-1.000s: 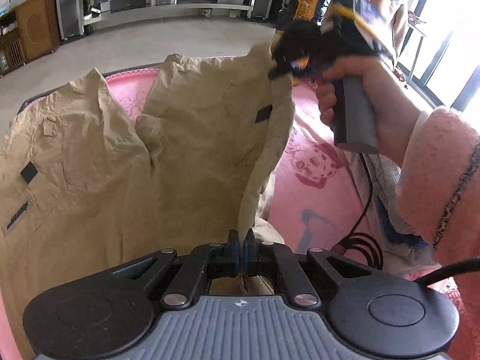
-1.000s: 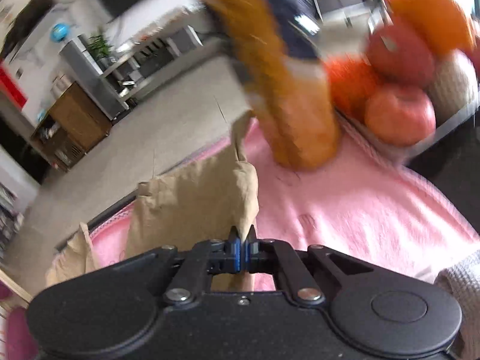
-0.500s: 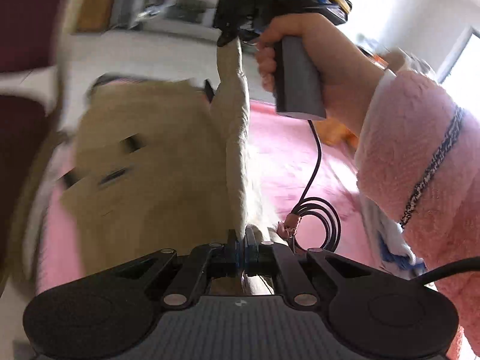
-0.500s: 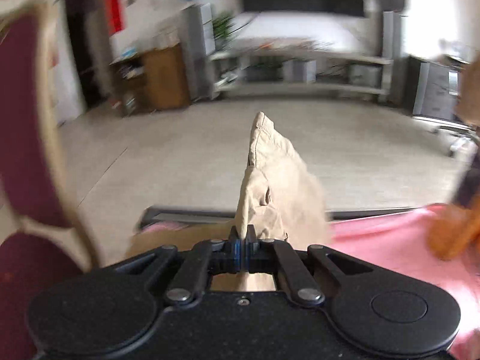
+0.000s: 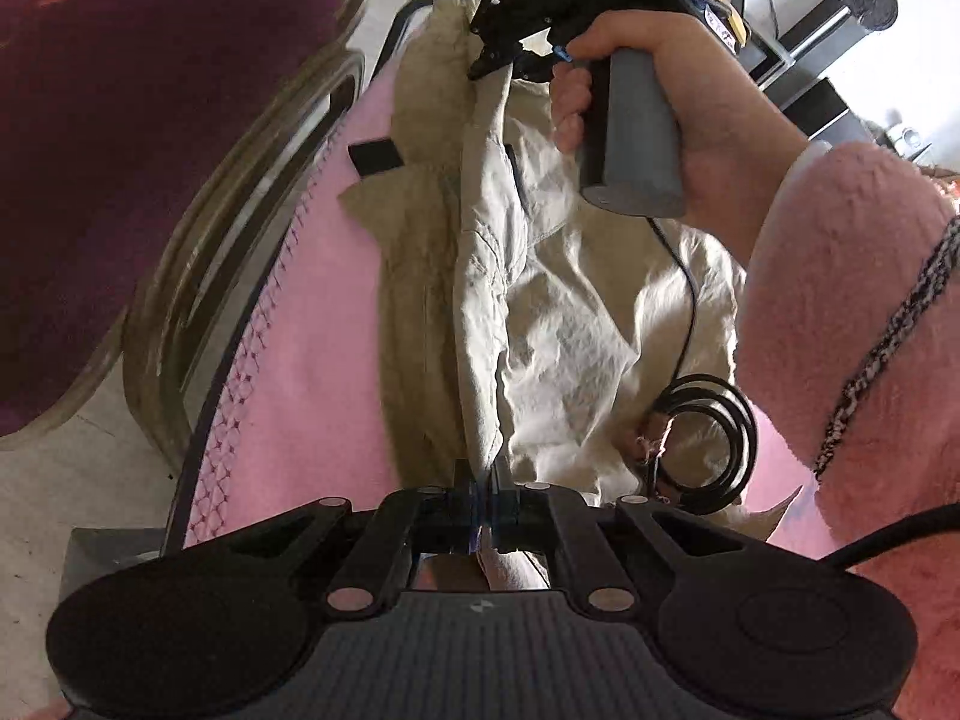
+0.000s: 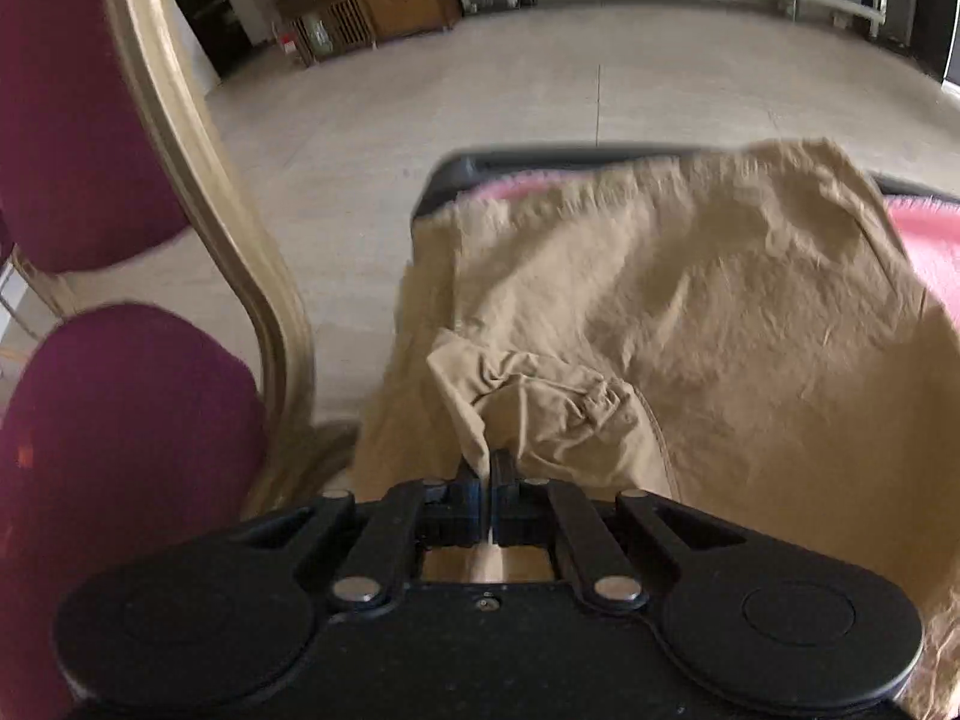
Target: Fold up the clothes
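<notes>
Tan trousers (image 5: 540, 312) lie crumpled on a pink blanket (image 5: 324, 324) over the table. My left gripper (image 5: 483, 471) is shut on one edge of the tan cloth, near the table's front. At the far end of the same fold, my right gripper (image 5: 489, 63) is seen from the left wrist view, held in a hand and shut on the cloth. In the right wrist view the right gripper (image 6: 487, 468) pinches a bunched bit of the trousers (image 6: 690, 312), which spread out ahead of it to the table's far edge.
A maroon chair with a gold frame (image 5: 144, 138) stands close against the table's left side, also in the right wrist view (image 6: 120, 420). A coiled black cable (image 5: 708, 438) hangs over the trousers. A pink fleece sleeve (image 5: 852, 330) fills the right. Bare floor (image 6: 480, 72) lies beyond the table.
Both grippers swung leftwards across the table, carrying the held edge of the trousers over the rest of the garment toward the chair side. Both stayed shut on the cloth.
</notes>
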### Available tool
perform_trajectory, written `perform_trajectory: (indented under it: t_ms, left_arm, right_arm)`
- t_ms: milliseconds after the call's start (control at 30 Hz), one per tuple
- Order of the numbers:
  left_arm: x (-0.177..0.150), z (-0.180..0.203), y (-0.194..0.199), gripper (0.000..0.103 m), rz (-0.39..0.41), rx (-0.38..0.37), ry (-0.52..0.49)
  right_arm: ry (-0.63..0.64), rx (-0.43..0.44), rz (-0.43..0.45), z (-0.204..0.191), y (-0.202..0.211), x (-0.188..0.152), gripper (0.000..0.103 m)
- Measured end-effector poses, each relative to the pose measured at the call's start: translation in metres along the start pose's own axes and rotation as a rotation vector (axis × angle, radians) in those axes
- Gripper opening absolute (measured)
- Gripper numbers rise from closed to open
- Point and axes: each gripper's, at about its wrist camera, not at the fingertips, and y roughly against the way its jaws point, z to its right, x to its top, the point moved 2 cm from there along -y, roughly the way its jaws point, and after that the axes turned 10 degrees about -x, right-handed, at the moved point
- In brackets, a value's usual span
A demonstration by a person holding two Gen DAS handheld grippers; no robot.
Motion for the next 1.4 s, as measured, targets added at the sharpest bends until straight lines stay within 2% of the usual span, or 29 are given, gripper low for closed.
perform_trajectory:
  t_ms: [133, 233, 267, 333, 367, 433, 500, 633, 733, 833, 933, 1000, 1133, 1233, 1300, 1367, 1400]
  left_arm:
    - [0.003, -0.004, 0.009, 0.005, 0.056, 0.036, 0.016]
    - [0.006, -0.009, 0.003, 0.005, 0.03, 0.058, 0.055]
    - [0.007, -0.011, 0.0, 0.006, 0.02, 0.065, 0.068]
    - [0.009, -0.016, -0.005, 0.011, 0.001, 0.091, 0.099]
    - [0.009, -0.018, -0.006, 0.016, -0.002, 0.096, 0.111]
    - [0.011, -0.017, 0.0, 0.015, 0.032, 0.109, 0.108]
    - [0.012, -0.009, 0.01, 0.015, 0.101, 0.103, 0.073]
    - [0.012, 0.003, 0.032, 0.015, 0.235, 0.055, -0.004]
    - [0.008, 0.019, 0.033, 0.016, 0.274, 0.039, -0.036]
    - [0.004, 0.031, 0.026, 0.016, 0.263, 0.031, -0.037]
    - [0.0, 0.035, 0.02, 0.016, 0.208, 0.059, -0.05]
    - [-0.004, 0.039, -0.001, 0.016, 0.159, 0.071, -0.087]
    - [-0.017, 0.057, -0.031, 0.02, 0.088, 0.068, -0.178]
    - [-0.029, 0.065, -0.028, 0.02, 0.124, 0.12, -0.229]
    - [-0.037, 0.066, -0.016, 0.02, 0.175, 0.123, -0.223]
    - [-0.044, 0.062, -0.004, 0.02, 0.228, 0.138, -0.196]
    - [-0.046, 0.06, 0.001, 0.02, 0.254, 0.149, -0.18]
  right_arm:
    - [-0.026, 0.021, 0.068, -0.008, 0.018, 0.008, 0.003]
    - [0.022, -0.005, 0.041, -0.019, 0.011, 0.004, 0.004]
    - [0.039, -0.013, 0.012, -0.022, 0.004, 0.003, 0.007]
    - [0.07, -0.004, -0.06, -0.028, -0.008, 0.001, 0.026]
    - [0.074, 0.001, -0.064, -0.026, -0.006, 0.0, 0.029]
    - [0.07, 0.011, -0.04, -0.012, 0.013, -0.001, 0.047]
    - [0.066, 0.017, -0.011, 0.003, 0.036, 0.0, 0.05]
    - [0.143, -0.027, 0.088, 0.047, 0.103, 0.008, 0.05]
    - [0.205, -0.088, 0.174, 0.089, 0.162, 0.006, 0.05]
    - [0.234, -0.126, 0.245, 0.122, 0.216, -0.001, 0.052]
    - [0.257, -0.179, 0.293, 0.167, 0.254, -0.02, 0.056]
    - [0.263, -0.209, 0.303, 0.191, 0.262, -0.035, 0.057]
    - [0.208, -0.213, 0.238, 0.228, 0.232, -0.067, 0.057]
    - [0.164, -0.155, 0.202, 0.24, 0.222, -0.104, 0.057]
    - [0.14, -0.109, 0.186, 0.245, 0.218, -0.13, 0.056]
    - [0.121, -0.054, 0.201, 0.251, 0.219, -0.154, 0.042]
    - [0.1, -0.01, 0.205, 0.254, 0.221, -0.163, 0.029]
